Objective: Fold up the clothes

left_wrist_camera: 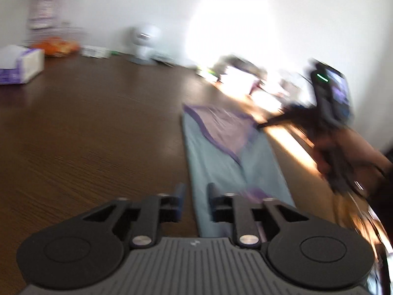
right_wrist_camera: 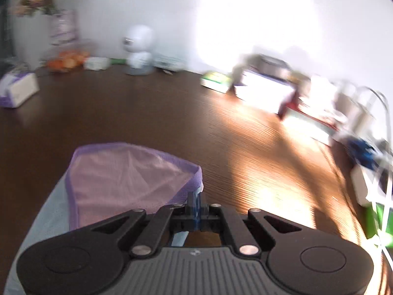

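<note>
A light blue garment point(left_wrist_camera: 221, 162) with a lilac, purple-edged panel point(left_wrist_camera: 226, 127) lies folded into a long strip on the dark wooden table point(left_wrist_camera: 86, 135). My left gripper point(left_wrist_camera: 195, 191) is open, its fingers straddling the strip's near left edge. My right gripper point(right_wrist_camera: 196, 196) is shut on the garment's purple-edged far right corner point(right_wrist_camera: 194, 174); it shows in the left wrist view point(left_wrist_camera: 265, 123) at the strip's far right, held by a hand. In the right wrist view the lilac panel point(right_wrist_camera: 127, 172) spreads to the left of the fingers.
A tissue box point(left_wrist_camera: 19, 64), oranges point(left_wrist_camera: 56, 45), a vase of flowers point(left_wrist_camera: 40, 7) and a white figurine point(left_wrist_camera: 145, 41) stand along the far wall. Boxes and clutter point(right_wrist_camera: 270, 86) line the sunlit right side. Cables point(right_wrist_camera: 383, 221) lie at the far right.
</note>
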`<state>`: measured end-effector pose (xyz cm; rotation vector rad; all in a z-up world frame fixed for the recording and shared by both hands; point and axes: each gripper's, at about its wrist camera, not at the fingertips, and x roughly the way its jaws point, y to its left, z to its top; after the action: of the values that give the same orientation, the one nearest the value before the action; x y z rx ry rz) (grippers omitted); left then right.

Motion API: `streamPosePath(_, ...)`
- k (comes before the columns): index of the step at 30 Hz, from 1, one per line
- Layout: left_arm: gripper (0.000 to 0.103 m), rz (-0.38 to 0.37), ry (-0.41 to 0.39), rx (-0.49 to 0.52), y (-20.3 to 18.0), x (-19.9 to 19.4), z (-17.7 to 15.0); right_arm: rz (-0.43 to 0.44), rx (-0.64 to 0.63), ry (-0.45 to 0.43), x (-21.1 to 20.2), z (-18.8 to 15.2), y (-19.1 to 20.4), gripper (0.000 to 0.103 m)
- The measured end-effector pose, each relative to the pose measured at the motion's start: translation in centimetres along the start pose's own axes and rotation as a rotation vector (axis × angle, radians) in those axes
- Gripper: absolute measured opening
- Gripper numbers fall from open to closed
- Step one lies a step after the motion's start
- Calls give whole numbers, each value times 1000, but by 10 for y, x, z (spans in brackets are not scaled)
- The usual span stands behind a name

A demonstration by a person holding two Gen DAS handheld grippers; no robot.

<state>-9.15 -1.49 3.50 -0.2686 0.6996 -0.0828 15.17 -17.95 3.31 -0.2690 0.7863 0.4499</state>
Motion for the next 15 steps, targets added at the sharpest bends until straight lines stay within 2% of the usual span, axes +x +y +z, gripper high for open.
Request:
streamPosePath(1,43,-55,15,32,-7,-4,-6,-41,30,9,3,-3,-12,2)
streamPosePath(2,44,-106,36,66,-13,-7,-11,-36,48,0,-3,-5,-18,6)
streamPosePath(4,45,-196,71,131,-21,-15,-23,4,54,-9,-33,-12,-21,9)
streamPosePath(5,47,-217,82,166,-23,-18,-29,25,57,-13,-48,-16,-22,11)
streamPosePath(6,51,-235,92,200,-25,-21,-36,45,61,-18,-63,-19,-24,14)
streamPosePath(8,55,-237,110,257,-21,-25,-50,141,66,0,-99,-40,-12,30)
streamPosePath(11,55,-282,123,295,-15,-27,-64,336,59,66,-134,-87,21,31)
streamPosePath(12,55,-297,128,304,-15,-27,-66,374,37,58,-151,-107,35,31)
streamPosePath(15,54,-271,139,317,-12,-25,-64,396,54,5,-183,-156,57,33)
